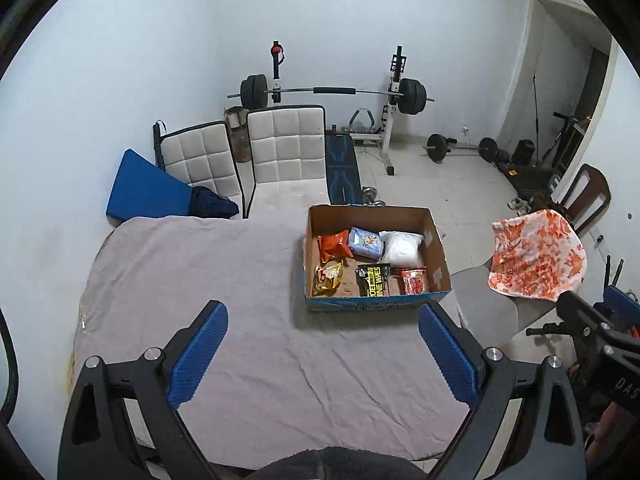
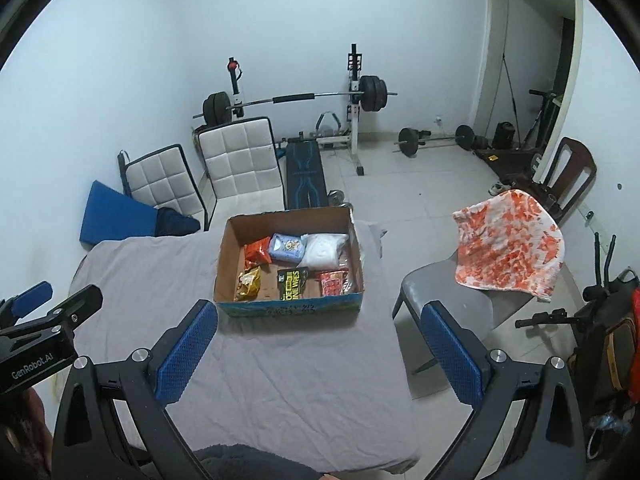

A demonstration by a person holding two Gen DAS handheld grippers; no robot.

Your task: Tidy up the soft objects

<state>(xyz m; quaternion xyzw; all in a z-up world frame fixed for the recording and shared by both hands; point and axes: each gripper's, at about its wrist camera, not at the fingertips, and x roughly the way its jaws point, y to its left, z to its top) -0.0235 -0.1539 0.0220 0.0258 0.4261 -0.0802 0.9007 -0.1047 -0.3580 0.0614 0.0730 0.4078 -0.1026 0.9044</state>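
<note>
Nearest, at the bottom edge: a dark fuzzy fabric (image 1: 320,462), only partly seen. Just above, left hand-held gripper (image 1: 323,354) spread wide, blue textured pads (image 1: 198,354) well apart, nothing between them; hovering over wrinkled grey cloth (image 1: 240,360) covering the surface. Right hand-held gripper (image 2: 318,350) likewise wide and empty, poised above the same cloth near its right edge; seen again at the right border of the left wrist view.

Farther along the surface, nothing between grippers and cardboard box (image 2: 288,306): open-topped, long axis running left to right, blue printed front wall facing the cameras. Inside, soft packets lying flat: gold snack bag (image 2: 248,284) front left, orange snack bag (image 2: 258,250) behind it, black and yellow wipes pack (image 2: 292,282) front middle, red packet (image 2: 332,282) front right, light blue pack (image 2: 286,248) at the back, white bag (image 2: 324,252) back right beside it.

Right of the surface, a grey chair (image 2: 440,300) with an orange and white patterned cloth (image 2: 510,246) draped over its back. Beyond that, a brown wooden chair (image 2: 570,176).

Behind the surface, two white quilted cushions (image 1: 286,148) propped up, a blue wedge pad (image 1: 144,190) at the left. White walls, pale tiled floor (image 1: 440,184). At the far wall, a weight bench with a loaded barbell (image 1: 332,92) on its rack, another barbell (image 1: 460,146) on the floor, an open doorway (image 1: 568,84) at the right.
</note>
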